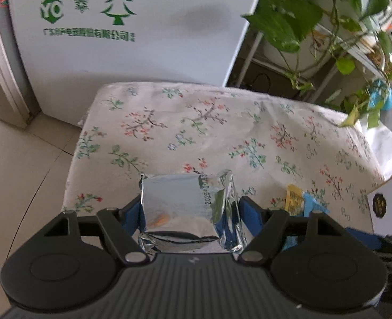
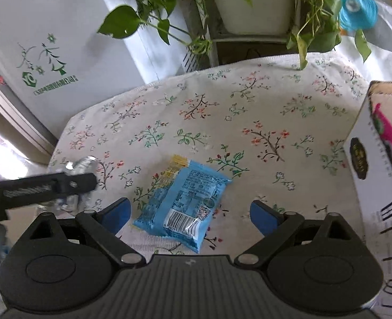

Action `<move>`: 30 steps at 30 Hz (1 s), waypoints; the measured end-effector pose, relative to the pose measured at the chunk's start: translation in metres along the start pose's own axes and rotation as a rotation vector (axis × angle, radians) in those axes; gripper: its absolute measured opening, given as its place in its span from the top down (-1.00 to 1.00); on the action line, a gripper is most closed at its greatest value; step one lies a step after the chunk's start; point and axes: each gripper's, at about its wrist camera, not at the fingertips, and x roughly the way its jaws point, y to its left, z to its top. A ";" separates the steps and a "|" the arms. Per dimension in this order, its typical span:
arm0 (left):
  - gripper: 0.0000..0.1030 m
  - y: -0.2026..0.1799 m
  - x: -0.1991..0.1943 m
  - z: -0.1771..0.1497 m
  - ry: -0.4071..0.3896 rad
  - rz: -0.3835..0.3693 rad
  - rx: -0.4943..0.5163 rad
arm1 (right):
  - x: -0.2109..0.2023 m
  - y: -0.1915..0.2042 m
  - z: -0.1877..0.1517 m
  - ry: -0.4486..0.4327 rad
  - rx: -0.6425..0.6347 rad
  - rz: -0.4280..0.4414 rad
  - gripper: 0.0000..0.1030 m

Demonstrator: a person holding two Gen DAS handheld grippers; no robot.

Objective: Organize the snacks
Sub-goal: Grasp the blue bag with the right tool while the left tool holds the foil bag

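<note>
A silver foil snack packet (image 1: 180,207) sits between the blue pads of my left gripper (image 1: 190,210), which is shut on it and holds it just above the floral tablecloth (image 1: 196,133). In the right wrist view the same gripper shows as a black bar (image 2: 49,186) at the left, with the foil (image 2: 81,164) glinting behind it. A blue and yellow snack packet (image 2: 182,204) lies flat on the cloth, barcode side up. My right gripper (image 2: 190,212) hovers over it, open, with one blue finger on each side and neither touching. That packet's corner (image 1: 313,204) also shows at the right of the left wrist view.
An open cardboard box (image 2: 368,172) holding pink packaging stands at the table's right edge, also seen as a box (image 1: 382,204) in the left view. A white appliance with green tree print (image 1: 116,26) and trailing potted plants (image 2: 249,5) stand behind the table. Floor lies to the left.
</note>
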 end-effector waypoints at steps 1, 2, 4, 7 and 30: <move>-0.46 0.001 -0.002 0.001 -0.007 0.004 -0.006 | 0.003 0.003 0.000 -0.001 -0.003 -0.012 -0.93; -0.46 0.002 -0.004 0.002 -0.014 0.009 -0.010 | 0.005 0.005 0.000 -0.005 -0.008 -0.023 -0.93; -0.46 0.004 -0.006 0.003 -0.023 0.017 -0.015 | 0.008 0.010 0.000 -0.011 -0.023 -0.037 -0.93; -0.46 0.005 -0.008 0.004 -0.026 0.020 -0.021 | 0.014 0.014 0.001 -0.014 -0.040 -0.054 -0.93; -0.46 0.001 -0.035 -0.011 -0.059 0.015 0.001 | -0.001 0.026 -0.005 -0.042 -0.171 -0.090 -0.11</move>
